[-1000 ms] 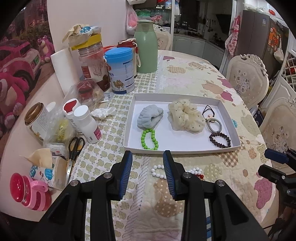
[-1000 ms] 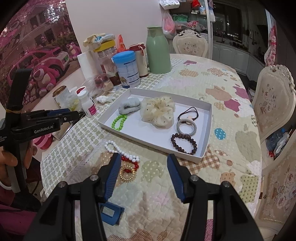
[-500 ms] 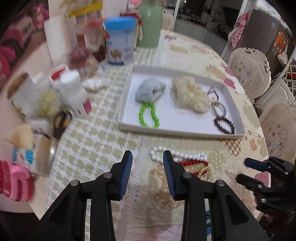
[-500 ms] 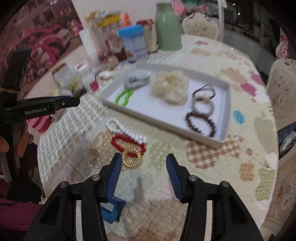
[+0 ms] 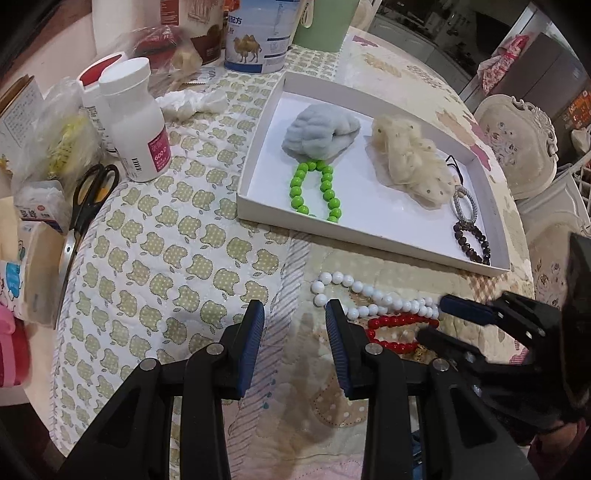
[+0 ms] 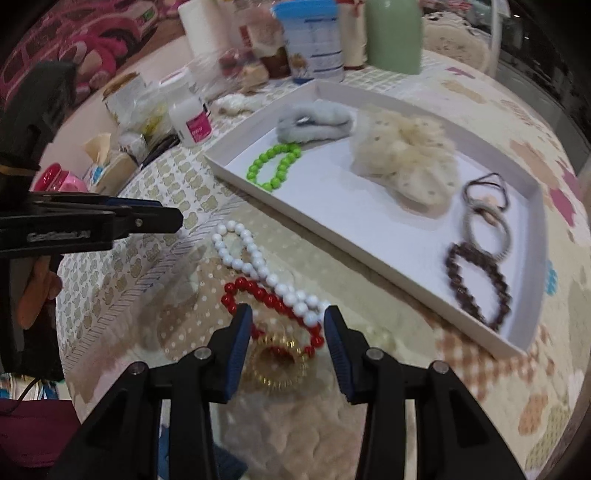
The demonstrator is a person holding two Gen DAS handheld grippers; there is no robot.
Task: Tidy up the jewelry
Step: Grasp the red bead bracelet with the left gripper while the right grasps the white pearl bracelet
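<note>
On the quilted cloth lie a white bead bracelet [image 5: 369,291] [image 6: 258,266], a red bead bracelet [image 5: 399,321] [image 6: 266,291] and a gold coil ring [image 6: 280,365]. My right gripper [image 6: 288,321] hovers low over the red beads and the gold ring. Its jaws are closing with these between them, and the pads are not pressing. My left gripper [image 5: 294,325] stands open over bare cloth, just left of the white beads. Behind them, the white tray [image 5: 369,240] [image 6: 332,243] holds a green bracelet [image 5: 317,192], two scrunchies, hair ties and a dark bead bracelet [image 6: 476,288].
Left of the tray stand white pill bottles [image 5: 136,122], scissors [image 5: 88,199], tissue packs and tins. A blue-lidded can [image 6: 314,44] and a green flask [image 6: 393,33] stand behind it. Ornate chairs [image 5: 517,144] line the table's right side.
Both grippers have sunk toward the table and tilted downward, so the loose bracelets now lie close by. The right jaws have narrowed around the red beads and gold ring.
</note>
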